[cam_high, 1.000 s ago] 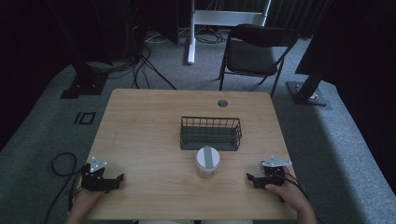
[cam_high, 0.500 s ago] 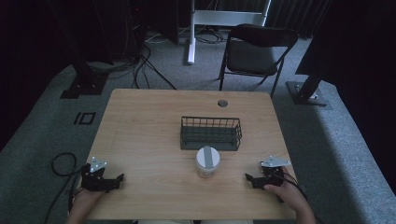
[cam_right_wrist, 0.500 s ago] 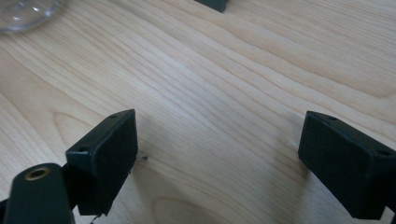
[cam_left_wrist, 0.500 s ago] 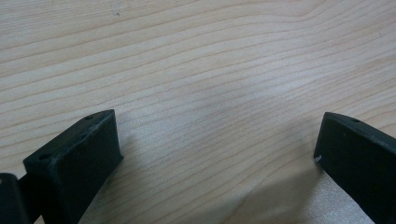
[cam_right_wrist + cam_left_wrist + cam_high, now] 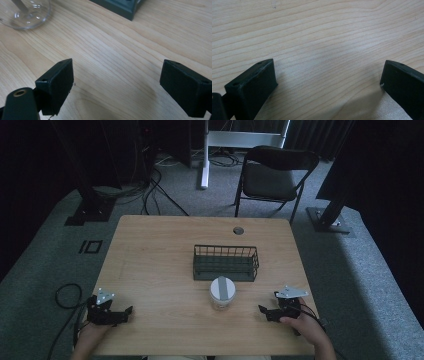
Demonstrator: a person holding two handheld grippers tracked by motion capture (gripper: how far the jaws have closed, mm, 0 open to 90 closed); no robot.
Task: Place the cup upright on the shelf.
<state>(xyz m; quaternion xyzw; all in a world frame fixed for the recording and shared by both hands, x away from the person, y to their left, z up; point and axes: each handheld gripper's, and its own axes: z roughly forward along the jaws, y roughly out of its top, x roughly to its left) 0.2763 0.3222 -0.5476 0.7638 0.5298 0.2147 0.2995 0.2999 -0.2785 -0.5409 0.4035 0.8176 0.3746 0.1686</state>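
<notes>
Looking down, we see the jar (image 5: 221, 293) just before the wire basket (image 5: 226, 263), between both grippers. Our left gripper (image 5: 327, 82) spreads its fingers (image 5: 252, 87) wide over bare table (image 5: 324, 37), gripping nothing. Our right gripper (image 5: 117, 85) likewise gapes empty, jar (image 5: 26, 13) ahead.

Dim room; grey carpet (image 5: 150, 205); black folding chair (image 5: 272, 175) behind wooden table (image 5: 155, 255).

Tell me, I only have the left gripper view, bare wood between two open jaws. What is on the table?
Observer: A clear glass jar with a white lid stands near the middle of the table.
Operator: Anything beside it?
Observer: A dark wire basket sits just behind the jar.
Operator: And the other gripper?
Observer: The right gripper rests on the table right of the jar, jaws open, nothing between them.
</notes>
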